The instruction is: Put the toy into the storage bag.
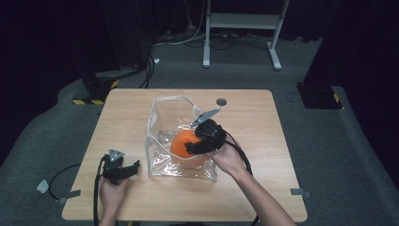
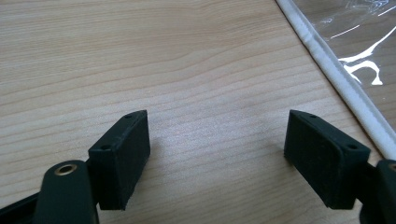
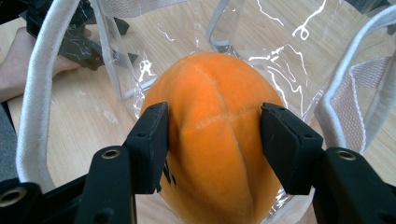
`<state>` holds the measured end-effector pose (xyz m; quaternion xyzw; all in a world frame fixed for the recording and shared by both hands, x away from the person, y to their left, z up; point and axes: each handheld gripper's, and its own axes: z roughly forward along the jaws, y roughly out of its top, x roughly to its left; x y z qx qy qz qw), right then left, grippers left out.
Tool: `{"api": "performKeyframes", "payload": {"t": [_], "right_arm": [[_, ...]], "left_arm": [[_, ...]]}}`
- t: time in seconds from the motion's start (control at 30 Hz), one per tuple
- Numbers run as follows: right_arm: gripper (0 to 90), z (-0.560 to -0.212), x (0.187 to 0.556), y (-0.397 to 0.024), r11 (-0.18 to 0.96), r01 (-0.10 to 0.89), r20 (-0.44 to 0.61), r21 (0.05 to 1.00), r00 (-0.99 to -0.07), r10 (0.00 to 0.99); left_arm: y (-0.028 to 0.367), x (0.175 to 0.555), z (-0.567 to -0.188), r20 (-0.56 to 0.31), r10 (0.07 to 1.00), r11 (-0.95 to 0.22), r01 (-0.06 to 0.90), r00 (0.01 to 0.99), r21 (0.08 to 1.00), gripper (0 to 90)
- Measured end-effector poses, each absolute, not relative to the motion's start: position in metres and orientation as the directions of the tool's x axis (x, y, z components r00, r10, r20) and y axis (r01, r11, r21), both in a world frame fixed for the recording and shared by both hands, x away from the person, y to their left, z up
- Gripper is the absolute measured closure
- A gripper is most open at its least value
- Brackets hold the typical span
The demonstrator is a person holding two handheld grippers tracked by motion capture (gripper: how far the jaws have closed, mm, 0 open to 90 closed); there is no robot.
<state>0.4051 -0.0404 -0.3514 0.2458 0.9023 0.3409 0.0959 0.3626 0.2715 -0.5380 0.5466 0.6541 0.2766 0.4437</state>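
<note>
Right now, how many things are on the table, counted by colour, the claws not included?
Orange: 1, the pumpkin
Clear: 1, the plastic bag with white trim
Grey: 1, the round disc
Total: 3

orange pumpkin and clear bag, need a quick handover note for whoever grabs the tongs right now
Right tongs: inside the clear bag, jaws either side of the orange pumpkin; whether the pads still press on it is hard to tell.
Left tongs: open, nothing between them, low over the table beside the bag's white edge.
Done: pumpkin is in the bag, which lies on the table.
Left: probably free the right tongs and draw them out.
</note>
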Motion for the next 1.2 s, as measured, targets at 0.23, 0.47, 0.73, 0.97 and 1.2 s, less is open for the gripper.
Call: {"api": "performKeyframes", "payload": {"t": [0.23, 0.47, 0.73, 0.97, 1.2], "right_arm": [[43.6, -0.35, 0.404, -0.041, 0.643, 0.373, -0.005, 0.669, -0.863, 0.506], [43.7, -0.347, 0.402, -0.045, 0.622, 0.364, 0.0, 0.693, -0.863, 0.505], [43.8, -0.342, 0.402, -0.051, 0.594, 0.359, 0.006, 0.72, -0.859, 0.512], [43.9, -0.337, 0.402, -0.057, 0.568, 0.353, 0.009, 0.744, -0.854, 0.52], [44.0, -0.33, 0.401, -0.062, 0.546, 0.348, 0.01, 0.762, -0.849, 0.528]], "left_arm": [[0.272, 0.362, -0.538, -0.273, 0.962, 0.243, 0.475, -0.006, 0.846, 22.4], [0.272, 0.362, -0.538, -0.271, 0.962, 0.242, 0.476, -0.006, 0.846, 22.5], [0.272, 0.362, -0.538, -0.271, 0.963, 0.241, 0.476, -0.006, 0.846, 22.4], [0.272, 0.362, -0.538, -0.271, 0.963, 0.241, 0.476, -0.006, 0.846, 22.5], [0.272, 0.362, -0.538, -0.271, 0.963, 0.241, 0.476, -0.006, 0.846, 22.4]]}}
